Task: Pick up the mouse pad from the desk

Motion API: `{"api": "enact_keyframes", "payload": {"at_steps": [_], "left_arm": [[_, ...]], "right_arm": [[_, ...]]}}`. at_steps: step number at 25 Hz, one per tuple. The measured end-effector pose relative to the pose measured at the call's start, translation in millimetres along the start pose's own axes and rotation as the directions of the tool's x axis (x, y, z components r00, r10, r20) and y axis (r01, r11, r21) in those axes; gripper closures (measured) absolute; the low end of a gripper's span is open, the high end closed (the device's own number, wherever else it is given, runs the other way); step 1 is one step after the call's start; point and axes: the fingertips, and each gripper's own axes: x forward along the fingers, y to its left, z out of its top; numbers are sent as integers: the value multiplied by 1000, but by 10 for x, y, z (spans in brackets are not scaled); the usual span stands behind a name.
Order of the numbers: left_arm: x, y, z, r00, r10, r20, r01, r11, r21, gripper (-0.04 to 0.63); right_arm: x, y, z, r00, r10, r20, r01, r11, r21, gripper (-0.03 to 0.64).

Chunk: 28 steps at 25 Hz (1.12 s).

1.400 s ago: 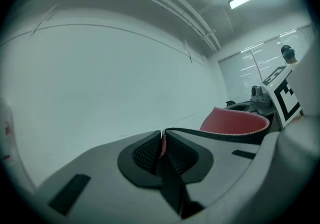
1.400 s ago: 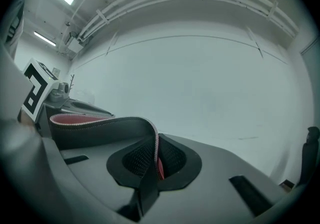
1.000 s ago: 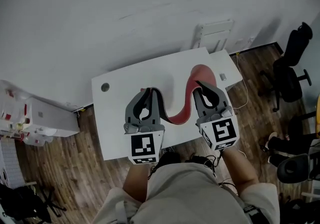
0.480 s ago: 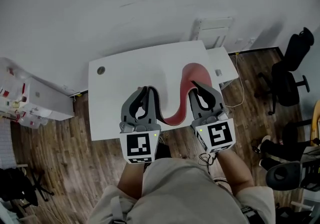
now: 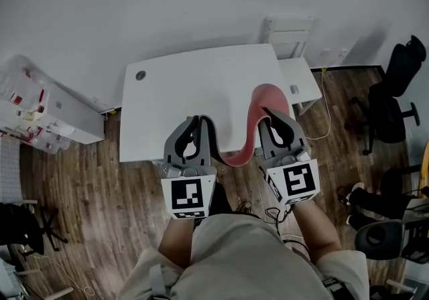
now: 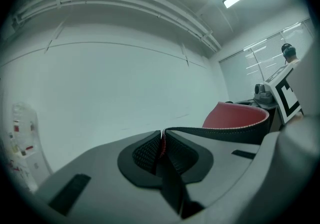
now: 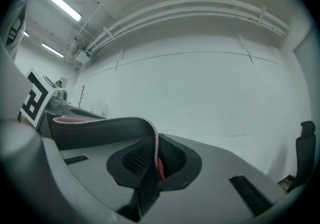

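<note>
Left tool [image 5: 199,123] clamped on mouse pad [image 5: 236,155] edge. Pad hangs clear of white worktop [image 5: 181,91], over its near edge, sagging in S-curve, red face showing. Right tool [image 5: 269,118] clamped on opposite edge. Likely light, floppy, grippy; hold both edges.

Head view steeply down on desk [image 5: 174,98], both gripper views level, close behind jaws, mouse pad [image 5: 265,100] shared

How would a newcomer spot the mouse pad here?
Start at the white desk. Over its near edge, the left gripper and right gripper each pinch one end of the mouse pad, a floppy sheet sagging between them. It alone is red on one face, black on the other.
</note>
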Motion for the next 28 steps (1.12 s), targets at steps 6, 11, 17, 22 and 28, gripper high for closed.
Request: {"api": "enact_keyframes", "payload": {"at_steps": [6,11,17,22,28], "left_arm": [[-390,-442,-57,1000,9,-6,-9,1000,-3,558],[-690,-701,-111,1000,2,-29,-3,1000,-18,558],[-885,-883,-159,997,9,-82,-15,997,-70,558],[-928,-953,-160,995,-4,-99,-2,998,-65,558],[-911,-965,-168,998,-15,-65,14,1000,-17,558]], "right_arm": [[-545,58,-107,1000,5,-4,-5,1000,3,565],[-922,133,-188,1000,3,-14,-3,1000,15,565],[-1207,117,-265,1000,-3,-26,5,999,45,565],[-1273,125,-285,999,-8,-36,10,999,45,565],[-1307,119,-310,999,-7,-33,8,999,38,565]]}}
